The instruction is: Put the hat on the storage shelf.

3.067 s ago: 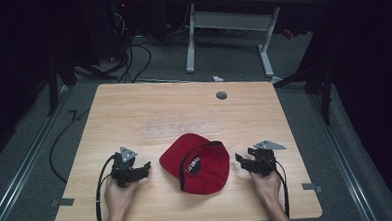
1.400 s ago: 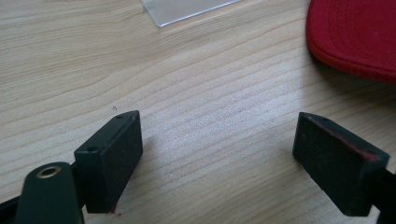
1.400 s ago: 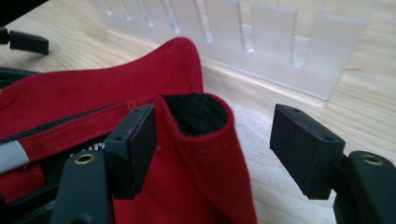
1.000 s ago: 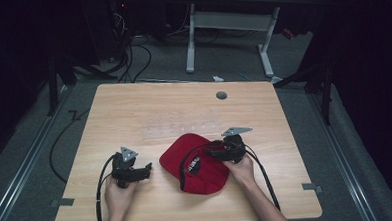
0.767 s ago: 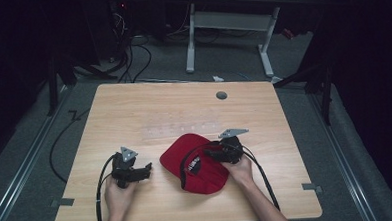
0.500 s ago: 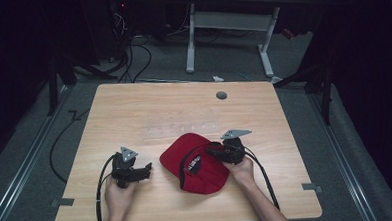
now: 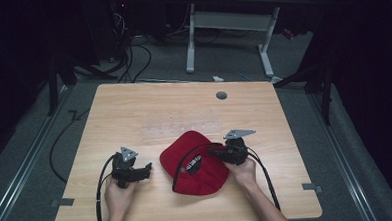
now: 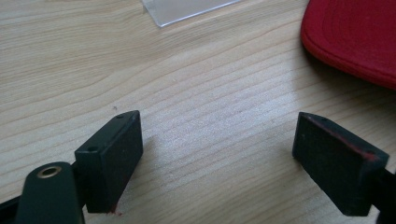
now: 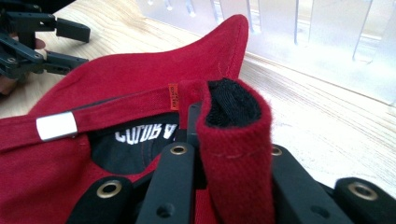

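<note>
Red cap [image 7: 199, 163], seemingly black-lined

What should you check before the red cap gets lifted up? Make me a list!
1. Right gripper shut on the red cap: ok, its jaws have just been closing and now pinch the folded rim.
2. Grip deep enough to hold: cannot tell.
3. Left gripper clear of the cap: ok, jaws open over bare table.
4. Cap free of other things: ok, nothing lies on it.
5. Cable away from the cap: ok, it trails back along the right hand.
</note>
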Tool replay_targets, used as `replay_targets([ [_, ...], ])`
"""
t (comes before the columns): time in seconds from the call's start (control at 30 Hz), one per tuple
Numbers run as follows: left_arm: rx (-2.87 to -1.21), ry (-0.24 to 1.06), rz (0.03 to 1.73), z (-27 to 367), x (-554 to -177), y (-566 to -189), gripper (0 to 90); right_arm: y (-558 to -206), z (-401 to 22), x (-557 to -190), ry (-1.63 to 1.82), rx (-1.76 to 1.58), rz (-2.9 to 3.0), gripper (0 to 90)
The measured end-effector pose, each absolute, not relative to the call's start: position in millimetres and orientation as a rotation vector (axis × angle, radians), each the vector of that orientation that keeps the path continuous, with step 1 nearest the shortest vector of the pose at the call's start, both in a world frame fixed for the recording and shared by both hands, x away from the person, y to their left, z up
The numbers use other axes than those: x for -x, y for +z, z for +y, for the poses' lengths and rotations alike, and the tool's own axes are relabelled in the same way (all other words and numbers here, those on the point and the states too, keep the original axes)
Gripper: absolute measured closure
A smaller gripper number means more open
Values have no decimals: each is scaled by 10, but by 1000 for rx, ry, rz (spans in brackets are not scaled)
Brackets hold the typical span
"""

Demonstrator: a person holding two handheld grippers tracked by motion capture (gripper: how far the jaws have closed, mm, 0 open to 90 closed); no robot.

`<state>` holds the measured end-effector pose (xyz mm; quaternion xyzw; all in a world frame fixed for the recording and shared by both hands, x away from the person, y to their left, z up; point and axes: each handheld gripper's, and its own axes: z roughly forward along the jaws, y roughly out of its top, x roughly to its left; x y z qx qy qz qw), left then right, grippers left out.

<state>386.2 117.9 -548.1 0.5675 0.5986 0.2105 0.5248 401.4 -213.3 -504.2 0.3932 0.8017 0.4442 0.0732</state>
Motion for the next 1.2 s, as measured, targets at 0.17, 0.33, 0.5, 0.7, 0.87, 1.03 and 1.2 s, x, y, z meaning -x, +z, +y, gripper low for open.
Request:
replay_targets([
  [0.17, -1357, 505, 1434, 1178, -3864, -5481, 163, -5010, -2162, -4006, 1350, -1204, 2397, 828],
  [0.33, -1357, 505, 1433, 1177, -3866, -5480, 164, -4961, -2212, -3999, 1376, -1236, 2377, 830],
  [0.5, -1356, 503, 1429, 1172, -3868, -5479, 177, -4887, -2277, -3969, 1415, -1246, 2354, 831],
  [0.7, -1358, 501, 1427, 1172, -3866, -5478, 181, -4811, -2346, -3934, 1410, -1267, 2345, 832],
  [0.87, -1363, 496, 1419, 1166, -3862, -5479, 180, -4774, -2398, -3898, 1424, -1291, 2328, 831],
  [1.03, -1365, 489, 1419, 1150, -3849, -5470, 190, -4730, -2445, -3876, 1427, -1304, 2313, 830],
  [1.2, -1373, 453, 1383, 1091, -3774, -5424, 212, -4713, -2512, -3867, 1446, -1350, 2287, 830],
])
